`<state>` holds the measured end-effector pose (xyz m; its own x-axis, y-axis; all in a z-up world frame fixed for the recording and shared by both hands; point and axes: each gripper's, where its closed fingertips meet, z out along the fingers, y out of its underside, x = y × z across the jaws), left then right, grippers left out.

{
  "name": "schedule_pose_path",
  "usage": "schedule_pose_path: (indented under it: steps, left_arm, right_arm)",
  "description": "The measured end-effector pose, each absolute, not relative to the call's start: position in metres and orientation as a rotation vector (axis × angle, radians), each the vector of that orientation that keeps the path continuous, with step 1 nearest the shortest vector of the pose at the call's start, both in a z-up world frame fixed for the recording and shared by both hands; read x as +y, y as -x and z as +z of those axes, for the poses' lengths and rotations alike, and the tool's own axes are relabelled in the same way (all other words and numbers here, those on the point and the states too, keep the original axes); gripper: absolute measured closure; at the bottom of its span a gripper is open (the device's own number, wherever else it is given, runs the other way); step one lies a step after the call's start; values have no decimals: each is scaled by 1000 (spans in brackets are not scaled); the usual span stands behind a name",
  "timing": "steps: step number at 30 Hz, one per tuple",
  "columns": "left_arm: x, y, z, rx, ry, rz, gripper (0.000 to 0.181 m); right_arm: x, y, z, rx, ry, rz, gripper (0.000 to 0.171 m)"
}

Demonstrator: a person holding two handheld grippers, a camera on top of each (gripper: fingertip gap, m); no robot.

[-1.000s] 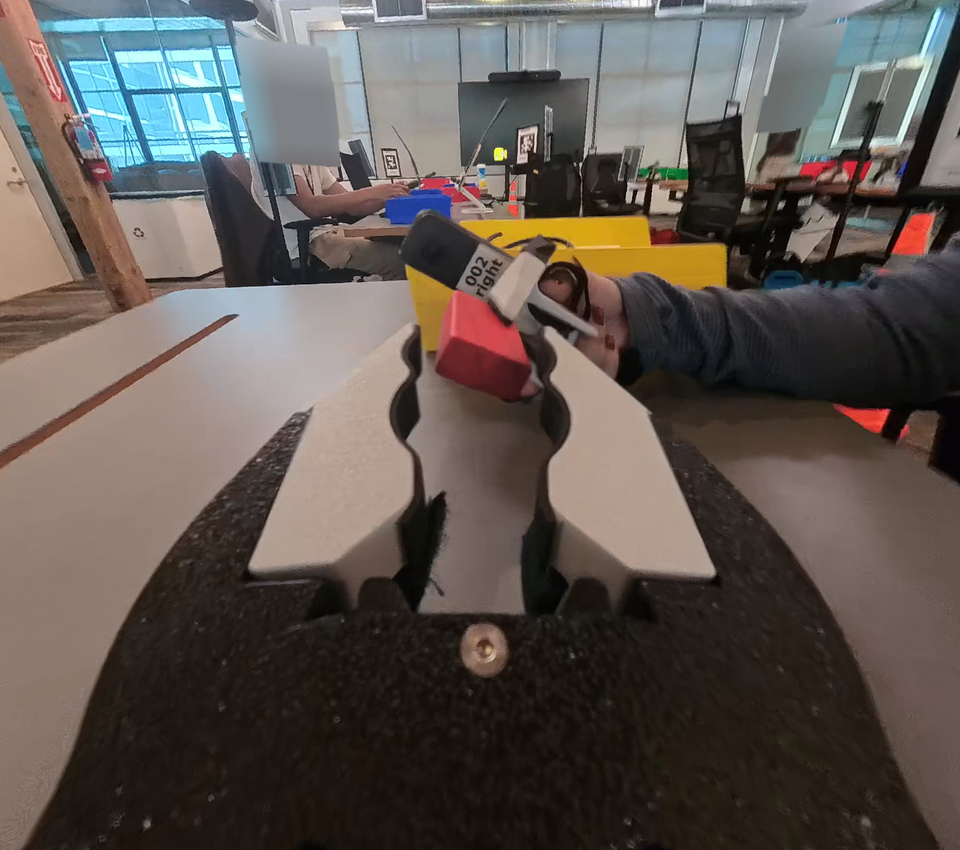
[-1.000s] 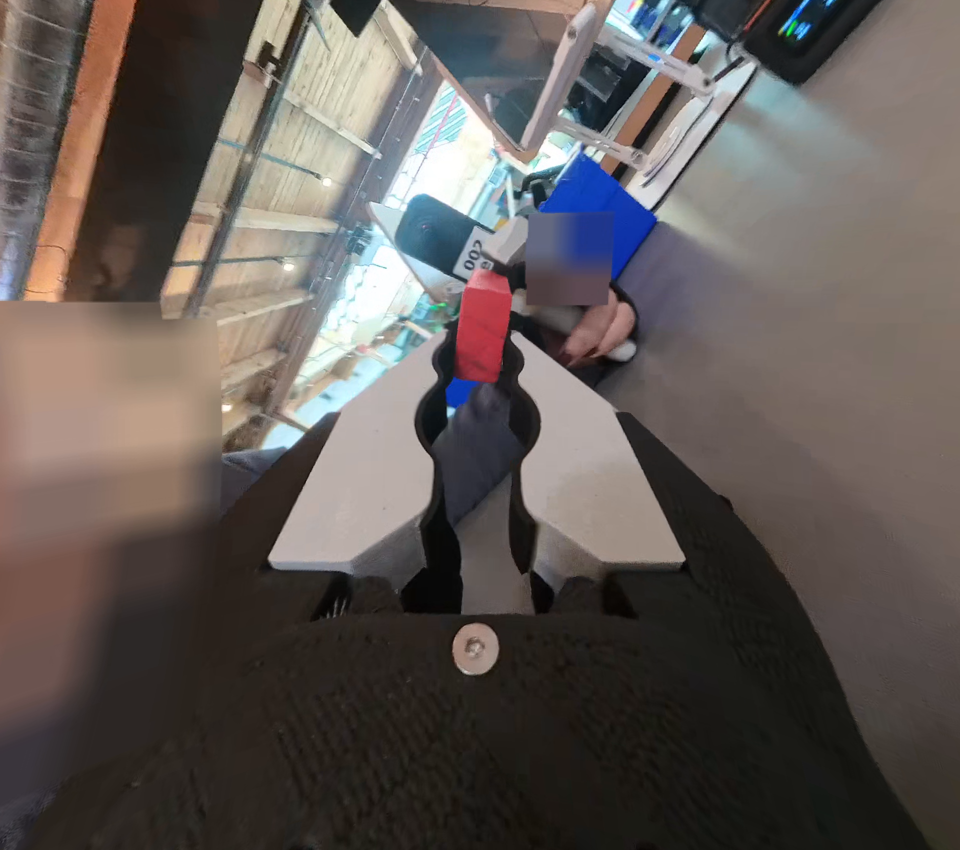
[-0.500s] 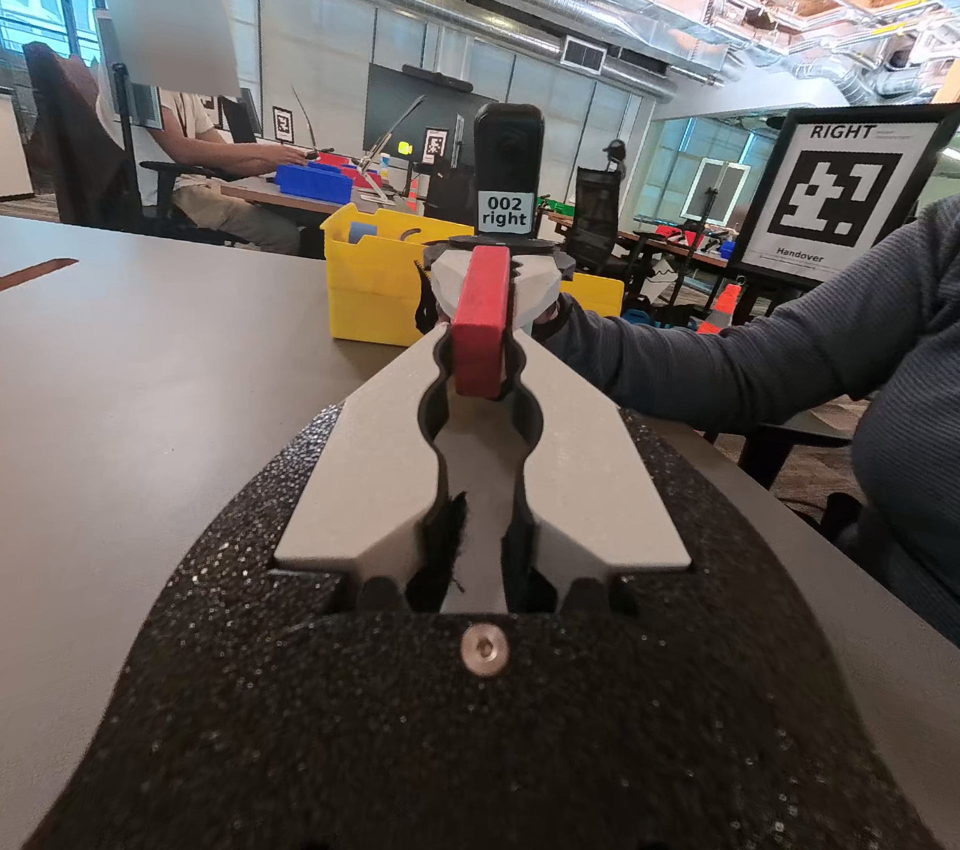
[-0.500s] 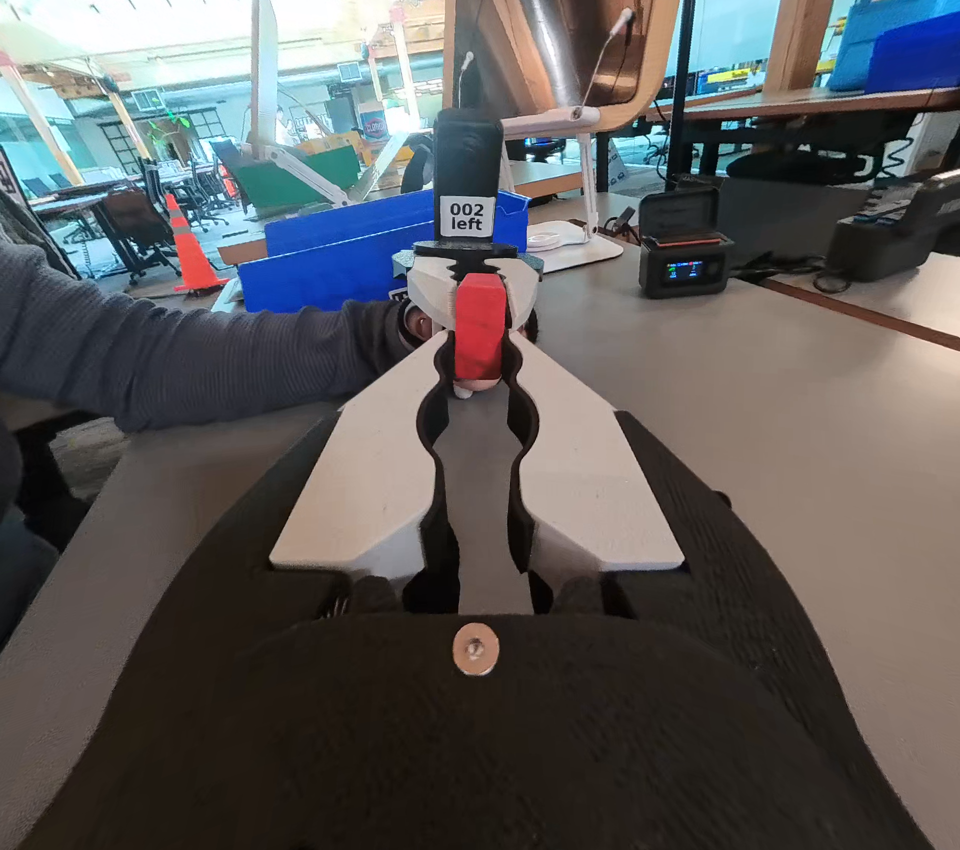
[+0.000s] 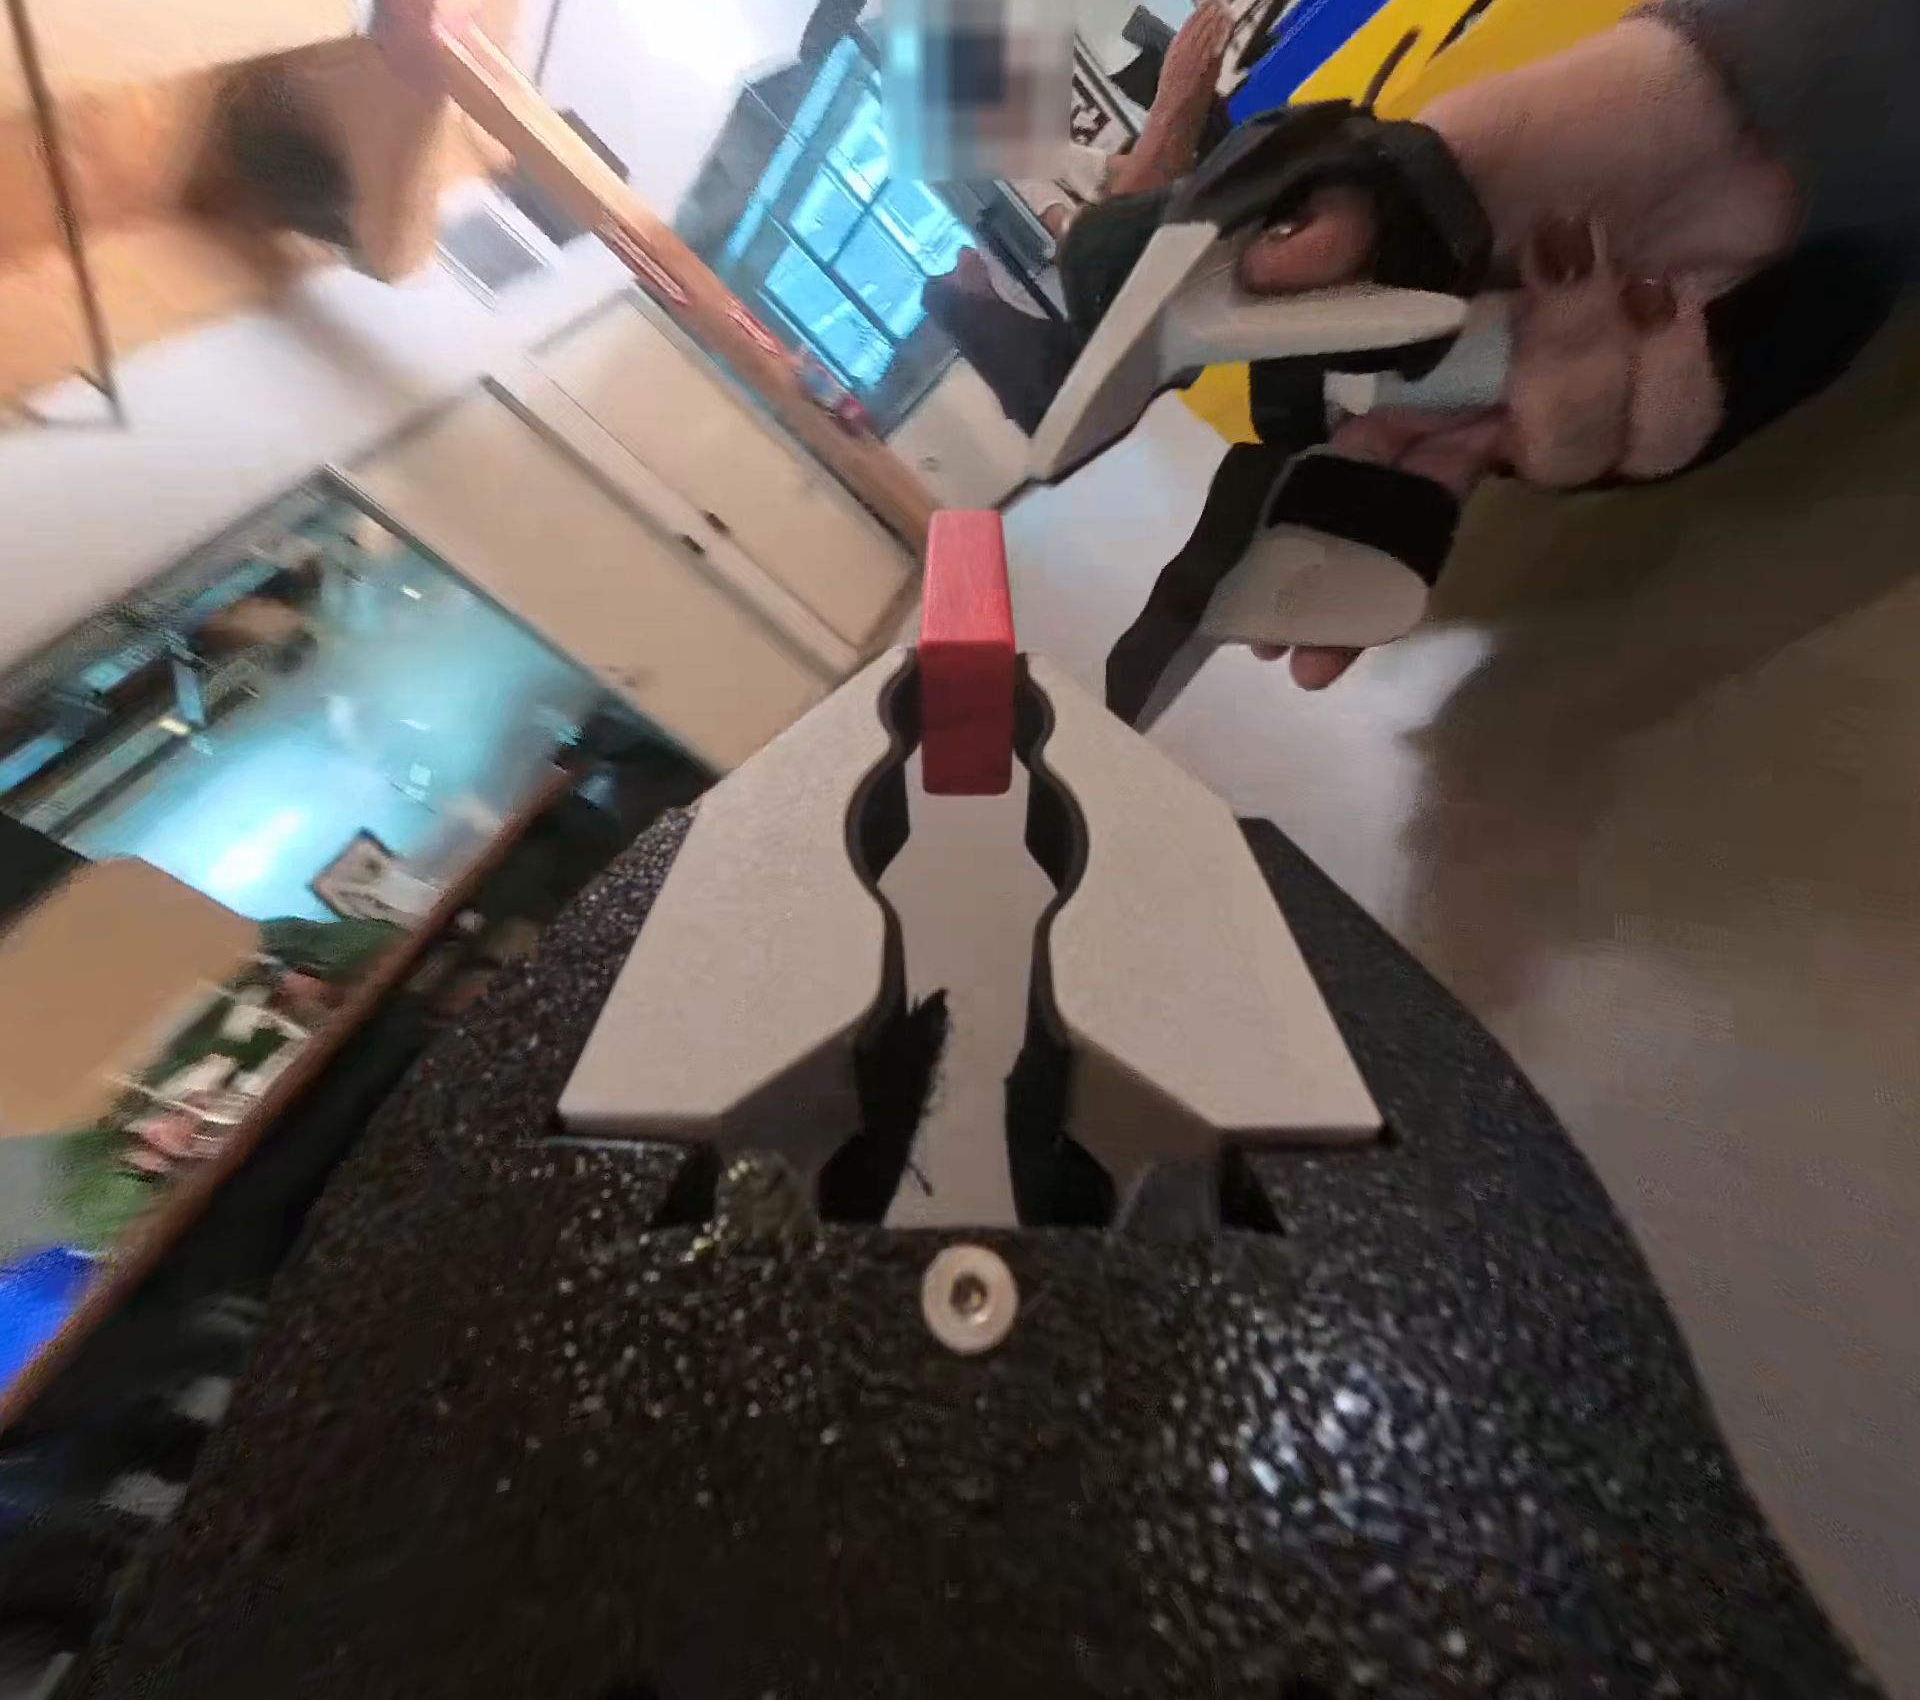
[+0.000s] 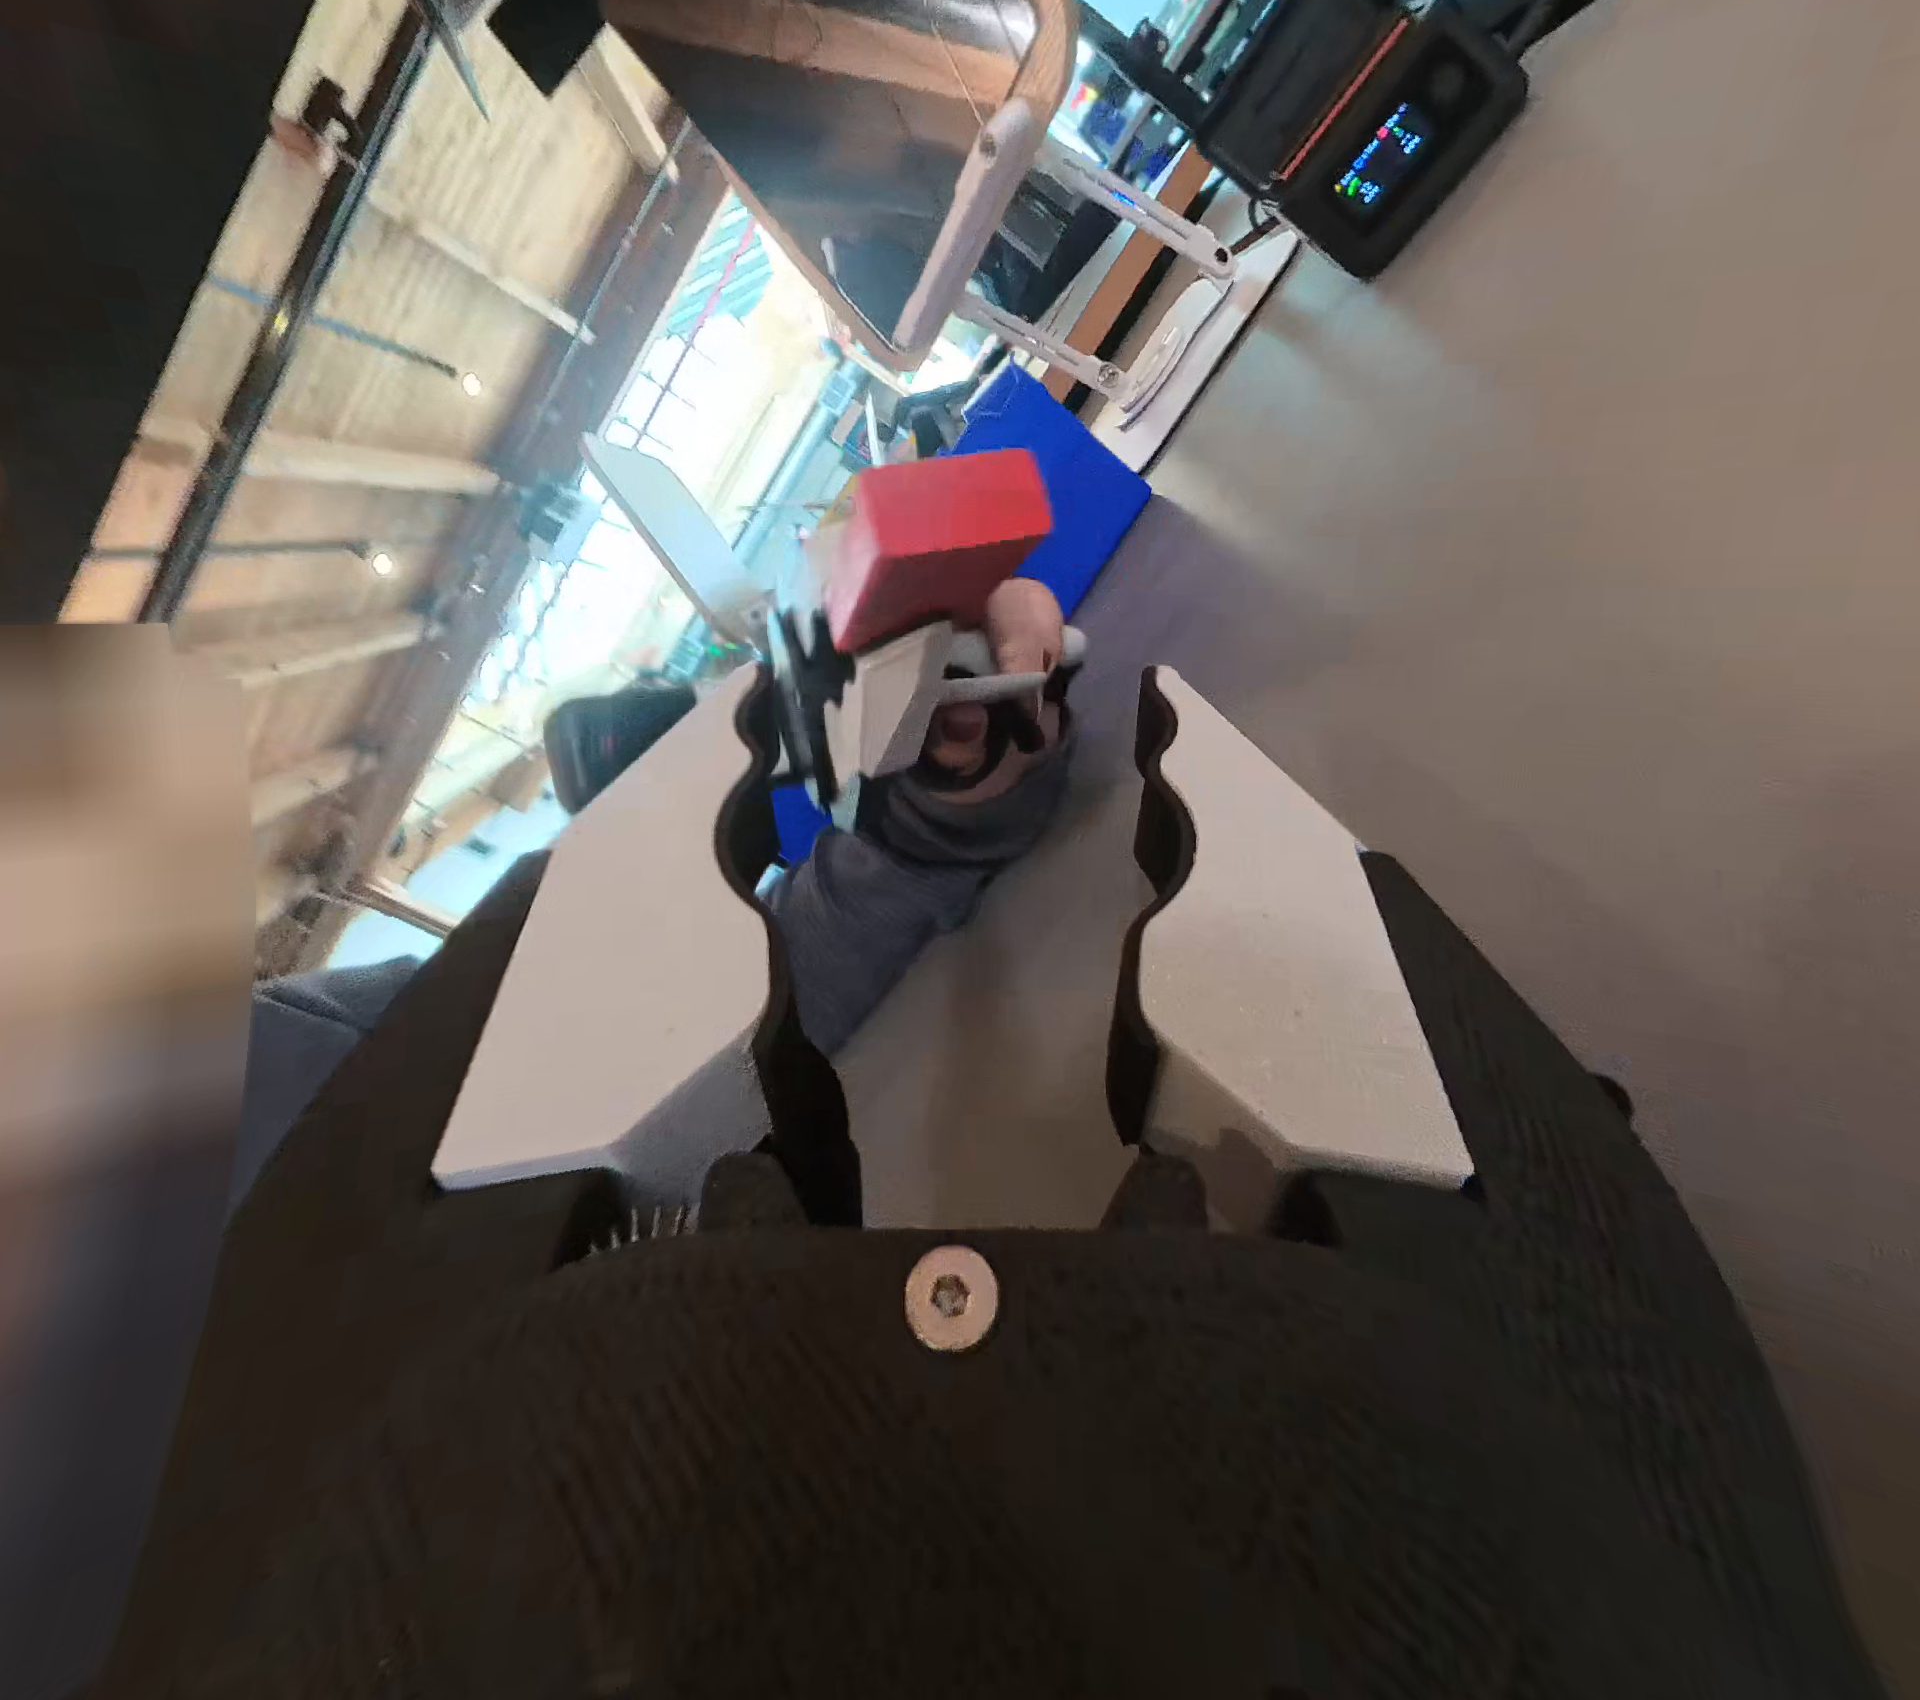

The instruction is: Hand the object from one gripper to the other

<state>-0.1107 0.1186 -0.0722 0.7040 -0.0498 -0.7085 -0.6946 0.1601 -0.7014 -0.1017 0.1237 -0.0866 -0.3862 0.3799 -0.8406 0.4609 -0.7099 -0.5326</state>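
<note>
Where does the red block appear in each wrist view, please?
Left wrist view: red block at centre, clamped between the left gripper fingertips.
Right wrist view: block above centre, beyond the open right gripper.
Shared landmark: the grey table.

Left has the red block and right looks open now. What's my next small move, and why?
Probably draw the right gripper a little farther back. Its jaws stand wide apart with nothing between them, while the left gripper is shut on the red block. In the left wrist view the right one's fingertips sit close to the block's far end, so clearing them first seems safest.
</note>
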Motion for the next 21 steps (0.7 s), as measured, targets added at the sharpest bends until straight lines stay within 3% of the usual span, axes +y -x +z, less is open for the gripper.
schedule_pose_path:
  steps: [12, 16, 18, 21]
  left_arm:
    - [132, 94, -88, 1042, 1199, 1207, 168]
    - [135, 96, -89, 1031, 1214, 1251, 167]
    - [137, 96, -94, 970, 1295, 1085, 160]
    - [140, 96, -105, 847, 1453, 726, 125]
  right_arm:
    - [134, 101, -78, 920, -1640, -2347, 130]
    - [140, 103, -84, 935, -1709, -2349, 151]
    - [141, 104, -86, 1010, -1760, -2361, 151]
    - [147, 104, -84, 1195, -1853, -2415, 156]
